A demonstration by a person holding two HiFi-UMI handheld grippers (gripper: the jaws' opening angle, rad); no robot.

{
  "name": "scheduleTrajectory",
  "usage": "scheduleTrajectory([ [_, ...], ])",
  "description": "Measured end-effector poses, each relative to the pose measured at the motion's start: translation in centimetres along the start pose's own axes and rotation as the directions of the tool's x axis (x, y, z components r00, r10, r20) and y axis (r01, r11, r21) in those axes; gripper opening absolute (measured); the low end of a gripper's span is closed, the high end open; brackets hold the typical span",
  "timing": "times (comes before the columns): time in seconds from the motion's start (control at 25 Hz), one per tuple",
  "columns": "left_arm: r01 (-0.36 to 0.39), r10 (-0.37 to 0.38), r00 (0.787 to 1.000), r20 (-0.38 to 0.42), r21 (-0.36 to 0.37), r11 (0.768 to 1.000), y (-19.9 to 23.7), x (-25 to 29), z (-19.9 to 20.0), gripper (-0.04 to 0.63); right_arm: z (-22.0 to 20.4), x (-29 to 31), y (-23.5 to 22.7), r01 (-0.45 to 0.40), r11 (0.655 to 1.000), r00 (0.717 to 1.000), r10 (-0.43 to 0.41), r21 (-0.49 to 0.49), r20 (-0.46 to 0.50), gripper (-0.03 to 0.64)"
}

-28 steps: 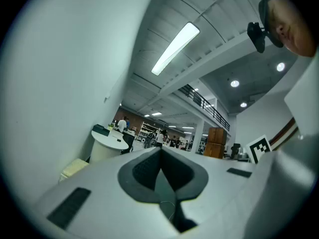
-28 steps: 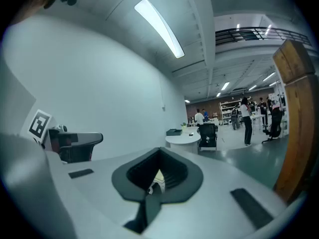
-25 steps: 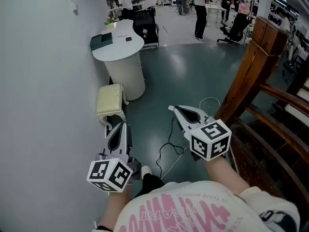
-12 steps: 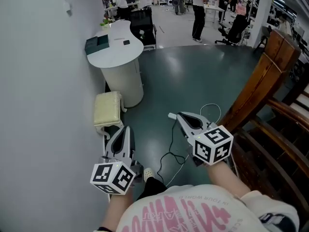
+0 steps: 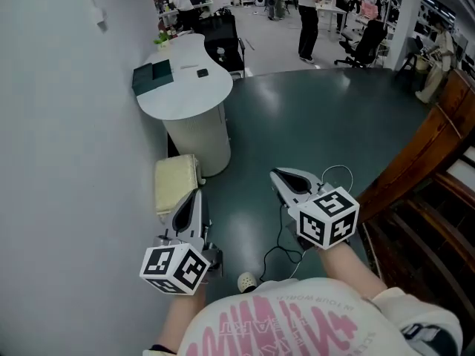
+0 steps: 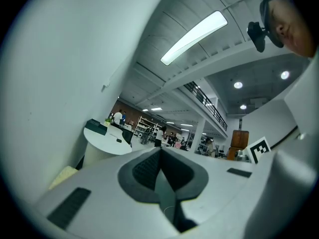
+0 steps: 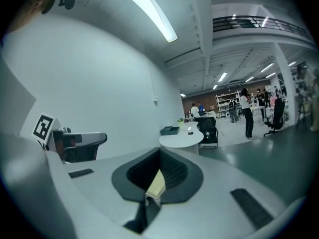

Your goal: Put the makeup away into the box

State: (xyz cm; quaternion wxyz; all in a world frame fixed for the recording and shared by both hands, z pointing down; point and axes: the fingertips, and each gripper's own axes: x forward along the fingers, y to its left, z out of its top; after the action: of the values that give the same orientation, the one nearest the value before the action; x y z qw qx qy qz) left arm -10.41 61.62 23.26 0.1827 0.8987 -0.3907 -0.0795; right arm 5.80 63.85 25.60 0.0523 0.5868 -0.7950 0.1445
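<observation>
Though holding left gripper & right gripper out fwd, both clenched on nothing, can't find makeup or box in any view; only see round white bench ahead-left, nearer left gripper, w/ dark case on top, maybe the box.

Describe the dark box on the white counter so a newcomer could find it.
Against the pale wall stands a white counter with a rounded end. The box lies on its wall-side edge: flat, dark green, rectangular, much bigger than the small black item nearby.
</observation>
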Motion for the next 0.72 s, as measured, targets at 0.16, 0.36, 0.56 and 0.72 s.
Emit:
scheduleTrajectory([
  [0.16,0.027,-0.027,1.0,0.002,0.026,0.999,2.2,2.0,1.7,0.002,1.7,3.2,-0.7,-0.004,0.997,0.998,-0.001,0.073,0.059,-0.002],
  [0.36,0.059,-0.058,0.998,0.02,-0.082,0.995,4.0,4.2,0.3,0.002,-0.9,6.1,-1.9,0.019,0.992,1.0,-0.019,0.121,0.005,-0.002],
  [0.56,0.02,-0.028,0.995,-0.093,-0.093,0.995,6.6,6.8,-3.5,0.002,-4.0,9.1,-3.0,-0.013,0.96,0.998,0.032,0.28,-0.062,-0.002],
  [0.72,-0.01,-0.012,0.99,-0.138,-0.157,0.988,8.7,9.4,-5.4,0.002,-4.8,12.0,-5.1,-0.002,0.963,0.993,0.034,0.27,-0.113,-0.002],
])
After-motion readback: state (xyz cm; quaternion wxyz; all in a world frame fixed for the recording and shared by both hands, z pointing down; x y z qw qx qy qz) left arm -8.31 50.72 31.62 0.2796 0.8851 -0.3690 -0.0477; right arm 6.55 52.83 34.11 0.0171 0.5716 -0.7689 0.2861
